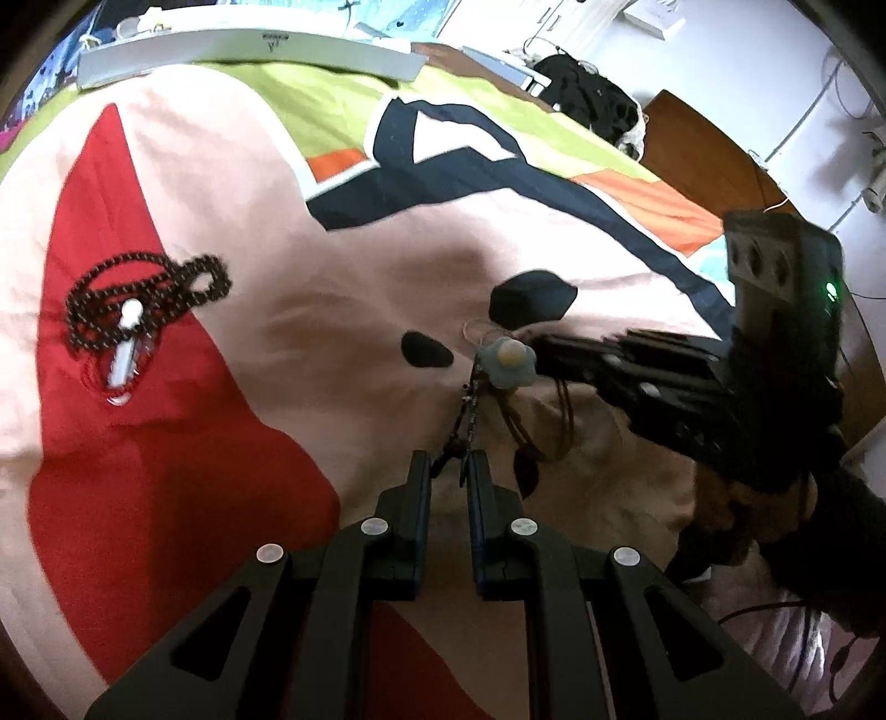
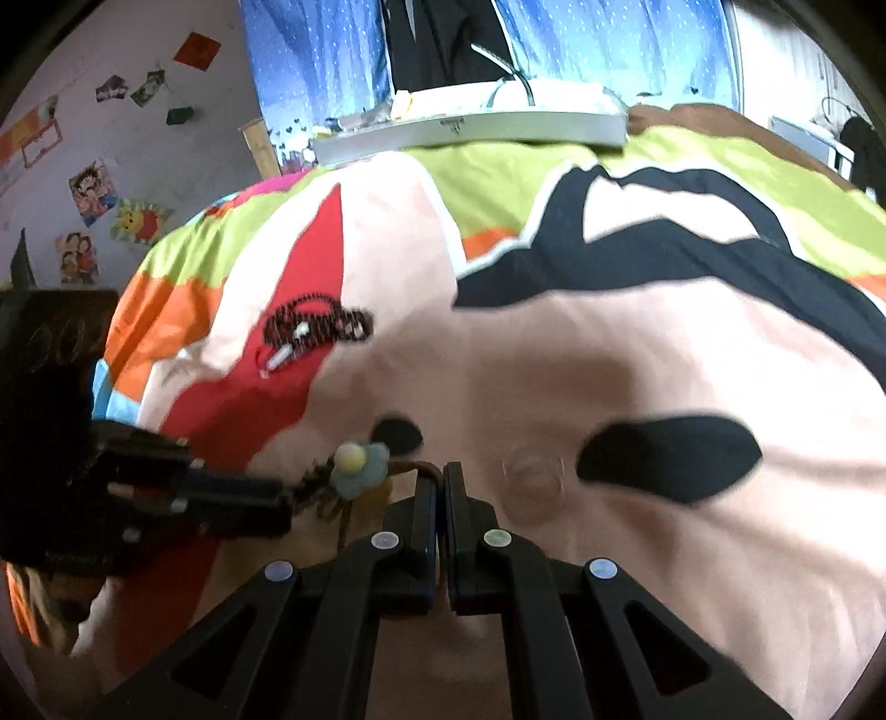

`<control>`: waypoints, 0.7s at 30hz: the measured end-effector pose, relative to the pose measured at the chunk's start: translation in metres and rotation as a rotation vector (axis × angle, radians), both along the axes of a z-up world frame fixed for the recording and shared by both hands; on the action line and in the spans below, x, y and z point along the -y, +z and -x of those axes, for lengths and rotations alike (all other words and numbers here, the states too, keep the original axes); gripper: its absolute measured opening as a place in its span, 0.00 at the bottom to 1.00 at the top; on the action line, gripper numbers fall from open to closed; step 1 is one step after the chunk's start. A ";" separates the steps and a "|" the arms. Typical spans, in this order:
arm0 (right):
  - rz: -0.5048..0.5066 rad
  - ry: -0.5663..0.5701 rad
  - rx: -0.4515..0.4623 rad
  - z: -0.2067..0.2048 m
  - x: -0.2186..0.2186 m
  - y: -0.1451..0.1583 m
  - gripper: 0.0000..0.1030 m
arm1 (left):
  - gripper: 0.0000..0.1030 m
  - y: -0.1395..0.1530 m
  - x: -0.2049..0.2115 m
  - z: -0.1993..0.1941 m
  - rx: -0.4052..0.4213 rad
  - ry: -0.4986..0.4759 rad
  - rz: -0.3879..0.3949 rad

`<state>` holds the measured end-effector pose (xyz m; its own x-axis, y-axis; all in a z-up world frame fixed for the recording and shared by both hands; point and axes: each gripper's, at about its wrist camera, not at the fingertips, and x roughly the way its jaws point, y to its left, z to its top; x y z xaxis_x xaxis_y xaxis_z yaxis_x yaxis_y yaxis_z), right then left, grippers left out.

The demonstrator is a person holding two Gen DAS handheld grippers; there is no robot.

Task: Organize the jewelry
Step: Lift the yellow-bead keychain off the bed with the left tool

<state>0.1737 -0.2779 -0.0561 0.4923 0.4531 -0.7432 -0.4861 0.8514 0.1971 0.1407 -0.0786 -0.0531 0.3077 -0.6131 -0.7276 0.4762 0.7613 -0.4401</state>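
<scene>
No readable text; the mark on the white box [image 1: 249, 52] is too blurred. Our left gripper [image 1: 448, 471] pinches a dark chain of the flower-charm necklace [image 1: 506, 363]; our right gripper [image 2: 441, 482] is clamped on its brown cord. The beaded necklace [image 1: 144, 299] lies on the bedspread [image 1: 277, 232], well apart. The clasp is blurred.

A bed [image 1: 387, 266] carries everything, covered by a bright blanket [image 1: 232, 232] in pink, red, green, orange and navy patches. On the red patch lies a coiled dark bead necklace [image 1: 144, 299] with a small white tube [image 1: 124, 354] across it. At the far edge rests a long flat white box [image 1: 243, 52]. A heap of black cloth [image 1: 595, 99] sits at the far right corner.
</scene>
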 end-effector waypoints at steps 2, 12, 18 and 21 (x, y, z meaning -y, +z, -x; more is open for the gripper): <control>0.005 0.008 0.030 -0.007 -0.009 0.006 0.03 | 0.09 0.007 -0.006 -0.002 0.011 0.009 0.010; -0.024 0.043 0.112 -0.028 -0.043 0.037 0.03 | 0.09 0.036 -0.043 -0.017 0.046 0.098 0.047; -0.016 0.068 0.104 -0.028 -0.056 0.034 0.03 | 0.09 0.036 -0.061 -0.019 0.026 0.192 0.091; -0.022 0.071 0.103 -0.031 -0.062 0.034 0.03 | 0.09 0.038 -0.067 -0.019 0.028 0.196 0.091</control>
